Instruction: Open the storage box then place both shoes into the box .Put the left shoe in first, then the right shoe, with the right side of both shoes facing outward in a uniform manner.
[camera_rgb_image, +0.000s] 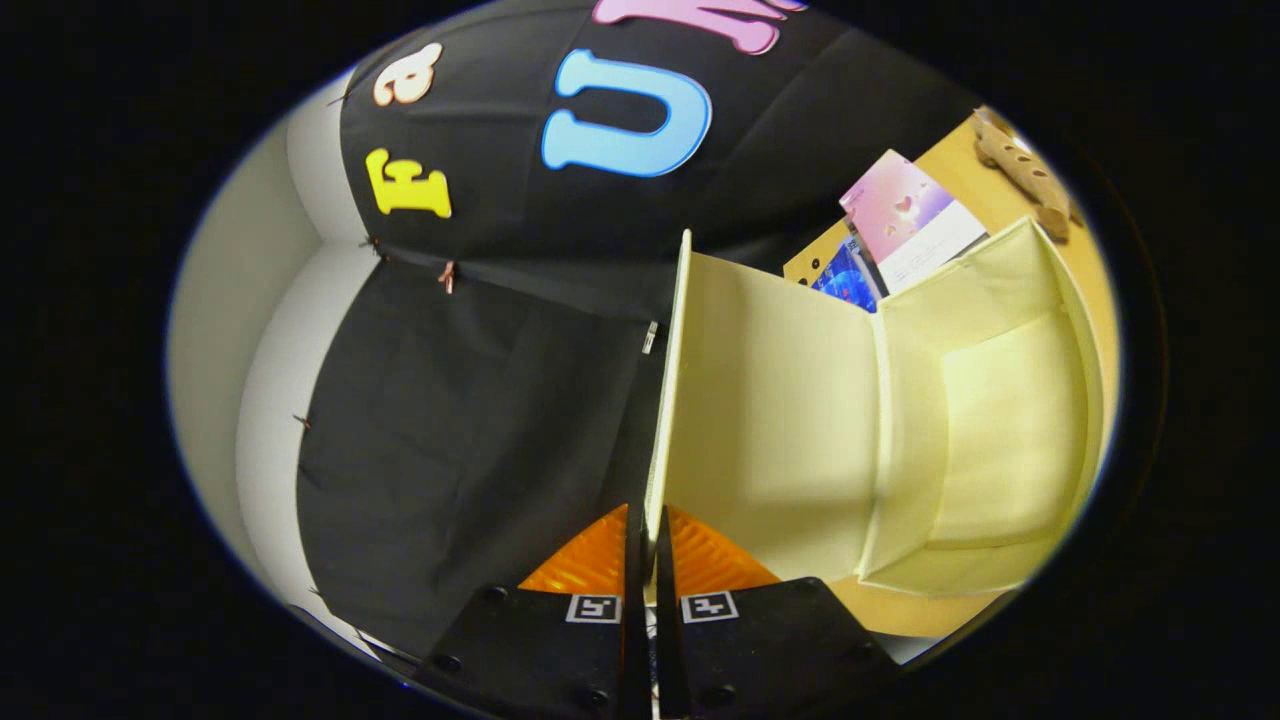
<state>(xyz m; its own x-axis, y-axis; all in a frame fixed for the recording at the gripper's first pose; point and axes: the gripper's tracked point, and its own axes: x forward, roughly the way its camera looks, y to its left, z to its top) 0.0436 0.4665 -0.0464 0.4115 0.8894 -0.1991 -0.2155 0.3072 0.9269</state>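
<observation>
One step: the opening of the storage box (960, 420) was under way, judging by its raised lid (668, 400).
Lid: a thin pale flap stood on edge, running from the fingers toward 12 o'clock.
Claw: the gripper (648, 560) was pinched tight on the lid's edge, a finger on each side.
Box: it lay open and bare inside, toward 3 o'clock of the fingers.
Shoes: none were in the box.
Next: I think the lid needed swinging fully back, then letting go.
Around: a booklet (905, 215) and a brown toy (1025, 170) lay on the table (1090, 270) past the box, near 1 o'clock.
</observation>
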